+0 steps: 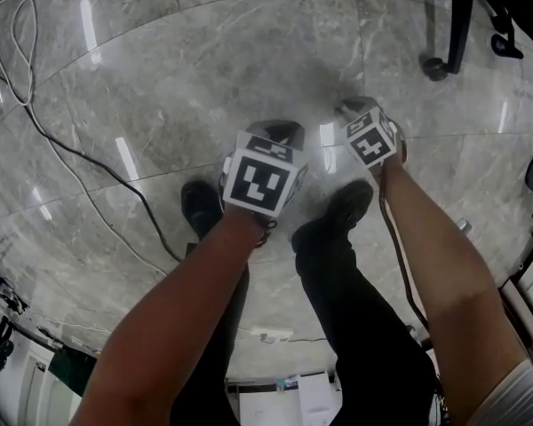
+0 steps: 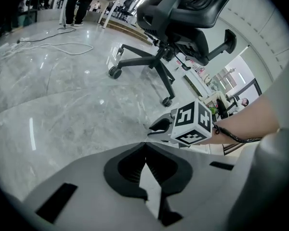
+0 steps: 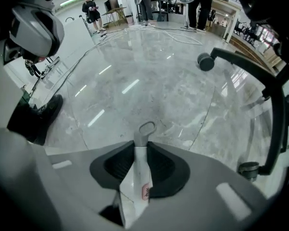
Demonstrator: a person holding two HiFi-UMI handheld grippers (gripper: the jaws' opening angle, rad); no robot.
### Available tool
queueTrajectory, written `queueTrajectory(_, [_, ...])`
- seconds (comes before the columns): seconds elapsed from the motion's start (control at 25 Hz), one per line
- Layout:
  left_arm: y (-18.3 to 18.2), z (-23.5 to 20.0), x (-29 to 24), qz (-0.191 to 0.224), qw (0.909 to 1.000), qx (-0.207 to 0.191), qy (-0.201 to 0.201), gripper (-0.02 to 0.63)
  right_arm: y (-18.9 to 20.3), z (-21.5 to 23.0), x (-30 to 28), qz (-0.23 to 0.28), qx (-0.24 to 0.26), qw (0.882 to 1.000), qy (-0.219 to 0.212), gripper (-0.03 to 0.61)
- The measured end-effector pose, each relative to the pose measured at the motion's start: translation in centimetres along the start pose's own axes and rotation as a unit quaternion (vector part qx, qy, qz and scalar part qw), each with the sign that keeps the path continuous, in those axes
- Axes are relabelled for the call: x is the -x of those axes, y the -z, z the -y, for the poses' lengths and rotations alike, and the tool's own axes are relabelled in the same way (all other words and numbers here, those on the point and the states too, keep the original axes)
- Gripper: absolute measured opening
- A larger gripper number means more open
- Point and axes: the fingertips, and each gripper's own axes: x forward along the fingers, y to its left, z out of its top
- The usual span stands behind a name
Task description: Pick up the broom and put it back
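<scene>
Right gripper view: the right claw [image 3: 140, 147] is closed on the broom handle [image 3: 139, 172], a pale shaft that runs between the two pads and touches each. The grey hanging loop [image 3: 146, 129] at the end of the handle projects just beyond the jaw tips, above the grey marble floor [image 3: 149, 81]. A small pink label [image 3: 145, 192] sits on the shaft inside the grip. The rest of the broom lies outside the frame.

Left gripper view: the left claw [image 2: 145, 145] is closed, its jaw tips together and nothing between them. The marker cube [image 2: 192, 125] of the right claw appears near, to the right of the jaws. A black office chair [image 2: 183, 18] stands on the floor behind it.

Head view: both claws point steeply down at the floor, side by side, just ahead of the person's black shoes [image 1: 201, 206]. The right claw hides the handle from this angle. A dark cable [image 1: 80, 162] lies on the floor to the left, well apart from both claws.
</scene>
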Motion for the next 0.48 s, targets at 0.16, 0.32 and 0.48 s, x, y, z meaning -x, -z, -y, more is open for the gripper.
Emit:
queueTrajectory(0.16, [-3.4, 1.6, 4.4, 0.019, 0.9997, -0.004, -0.013, 0.008, -3.8, -0.6, 7.2, 0.036, -0.005, 0.999, -0.001, 0.084])
queueTrajectory(0.32, [-9.1, 5.3, 10.4, 0.053, 0.998, -0.028, -0.021, 0.008, -8.5, -1.6, 18.2, 0.091, 0.002, 0.996, 0.009, 0.084])
queueTrajectory(0.48, [-14.0, 11.5, 17.8, 0.067, 0.9961, -0.051, -0.024, 0.008, -10.9, -2.9, 31.7, 0.138, 0.005, 0.99, 0.013, 0.084])
